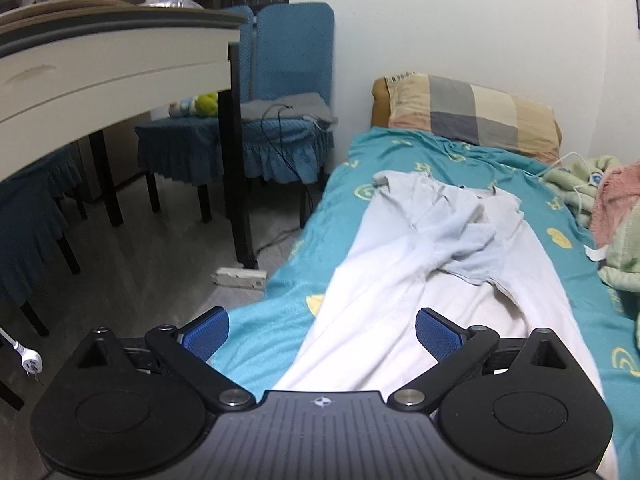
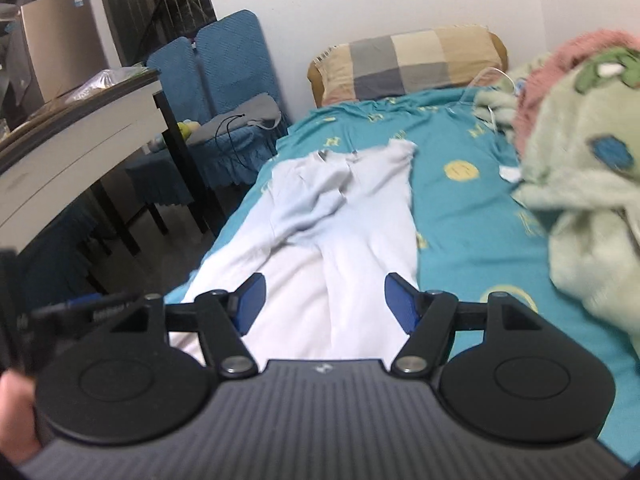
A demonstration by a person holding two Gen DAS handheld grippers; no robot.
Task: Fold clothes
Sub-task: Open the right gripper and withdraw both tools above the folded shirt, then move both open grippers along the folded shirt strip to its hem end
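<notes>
Both tools, left (image 1: 322, 334) and right (image 2: 325, 302), gape over the white shirt (image 1: 400, 280).

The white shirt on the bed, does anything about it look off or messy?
Yes. The long white shirt lies flat on the teal bedsheet, but one sleeve is bunched and twisted across its chest instead of spread out.

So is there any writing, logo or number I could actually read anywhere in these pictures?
"H": yellow letter on the teal sheet, clearest above the white shirt.
Other yellow marks on the sheet: letter-like and round shapes, too distorted to read.
Pale print on the black bar at the right view's left edge: blurred.
Label on the pink-lidded box: too small.
Small emblems on both gripper bodies: symbols, no text.
Barcode-like stripes on the pillow: unreadable.
</notes>
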